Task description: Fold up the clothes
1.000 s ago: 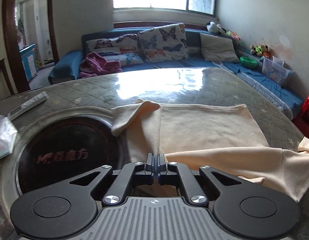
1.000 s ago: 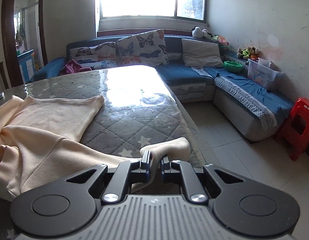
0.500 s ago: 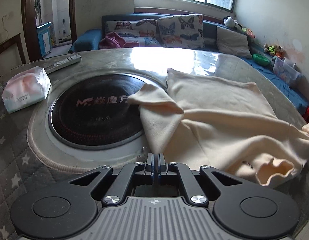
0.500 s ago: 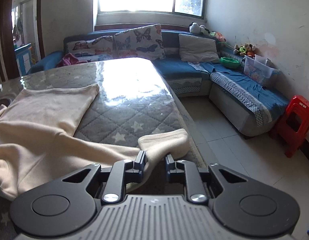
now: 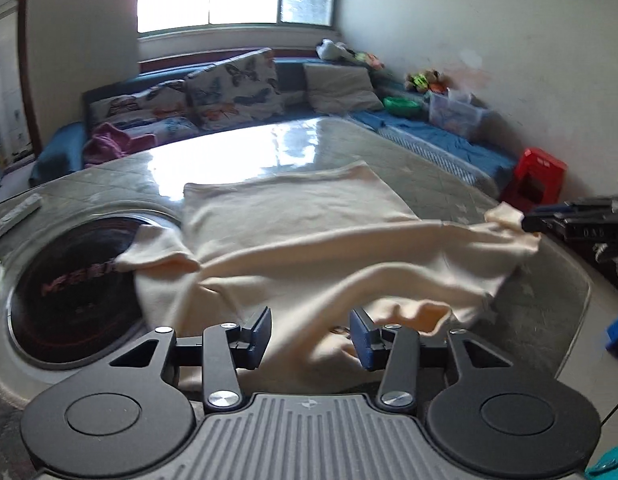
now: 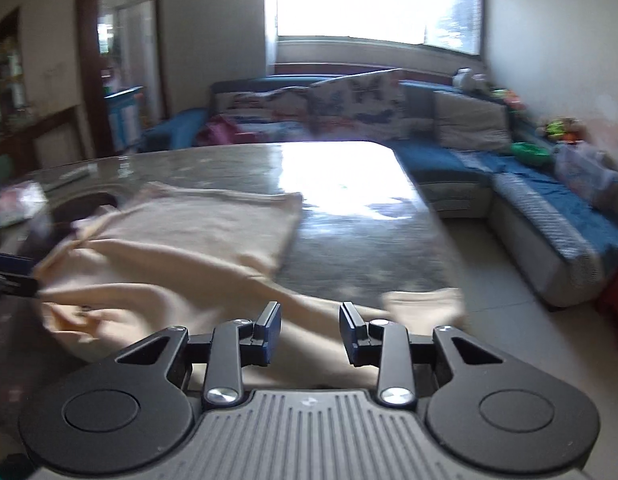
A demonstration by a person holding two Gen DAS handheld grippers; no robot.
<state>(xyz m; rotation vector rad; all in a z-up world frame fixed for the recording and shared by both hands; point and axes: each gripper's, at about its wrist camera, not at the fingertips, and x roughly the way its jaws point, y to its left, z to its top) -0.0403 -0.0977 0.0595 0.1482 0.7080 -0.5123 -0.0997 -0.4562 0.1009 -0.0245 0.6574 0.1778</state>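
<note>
A cream long-sleeved garment [image 5: 309, 232] lies spread and rumpled on the quilted table [image 5: 429, 176], one sleeve over the dark round hob inset [image 5: 69, 280]. My left gripper [image 5: 310, 334] is open and empty, just above the garment's near edge. My right gripper [image 6: 309, 330] is open and empty above the right sleeve [image 6: 421, 300] near the table's right edge. The right gripper also shows at the right of the left wrist view [image 5: 577, 220], next to the sleeve cuff [image 5: 505, 216]. The garment shows in the right wrist view too [image 6: 181, 240].
A remote [image 5: 17, 212] lies on the table at far left. A tissue pack [image 6: 17, 200] sits at the left. A blue sofa [image 5: 237, 96] with cushions runs behind and along the right wall. A red stool [image 5: 537, 176] stands on the floor right of the table.
Both grippers have opened and let go of the garment. The left released the fold of cloth it pinched; the right released the sleeve. Both views have swung and are blurred with motion.
</note>
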